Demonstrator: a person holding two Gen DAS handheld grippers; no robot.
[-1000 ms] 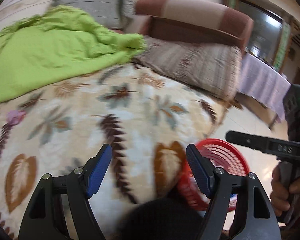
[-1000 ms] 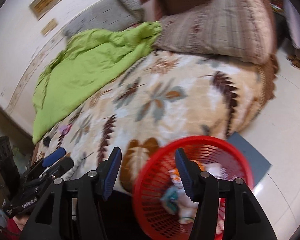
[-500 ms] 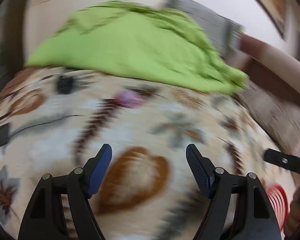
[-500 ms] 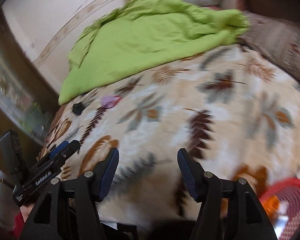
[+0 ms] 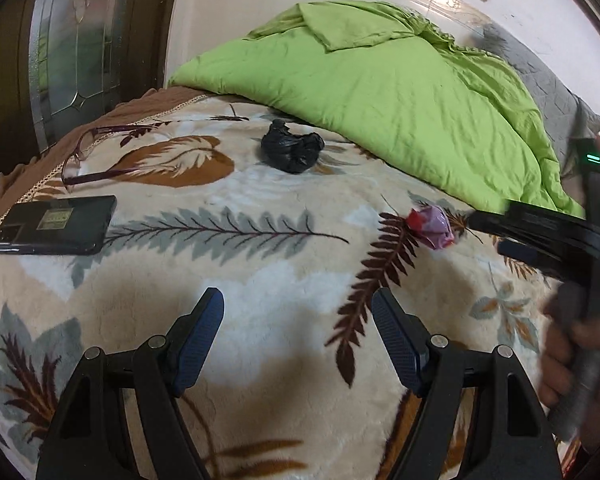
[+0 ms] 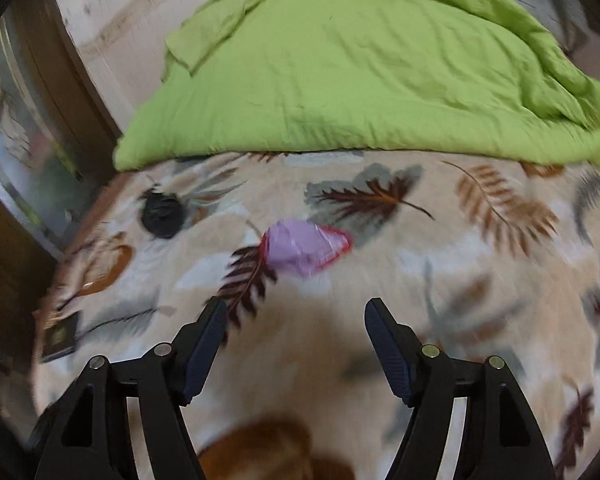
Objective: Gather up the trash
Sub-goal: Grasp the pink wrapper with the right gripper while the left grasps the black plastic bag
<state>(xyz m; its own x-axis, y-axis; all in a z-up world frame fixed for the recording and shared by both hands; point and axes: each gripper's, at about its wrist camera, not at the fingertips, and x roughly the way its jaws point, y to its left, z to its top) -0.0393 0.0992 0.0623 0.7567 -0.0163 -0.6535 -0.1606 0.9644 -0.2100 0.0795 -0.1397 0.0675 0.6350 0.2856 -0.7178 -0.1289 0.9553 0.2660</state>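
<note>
Phone: my left camera shows a black smartphone (image 5: 54, 225) lying flat on the leaf-print blanket (image 5: 260, 264), far left; the right view catches only a blurred corner of it.
Glasses: purple-framed eyeglasses (image 5: 85, 156) just beyond the phone, clear in the left view only.
Black trash: a crumpled black plastic bag (image 5: 291, 150) near the edge of the green quilt (image 5: 380, 92); a dark blur in the right view (image 6: 162, 213).
Purple trash: a crumpled purple-and-red wrapper (image 6: 302, 249) on the blanket, ahead of my right gripper (image 6: 294, 338) and slightly left of centre.
Left gripper (image 5: 298, 330): I hold it low over the blanket, jaws wide, nothing between them.
Right gripper: jaws wide and empty; from the left camera it reaches in from the right, its tip just beside the wrapper (image 5: 431, 226).
Containers: I can't see any in either view.
</note>
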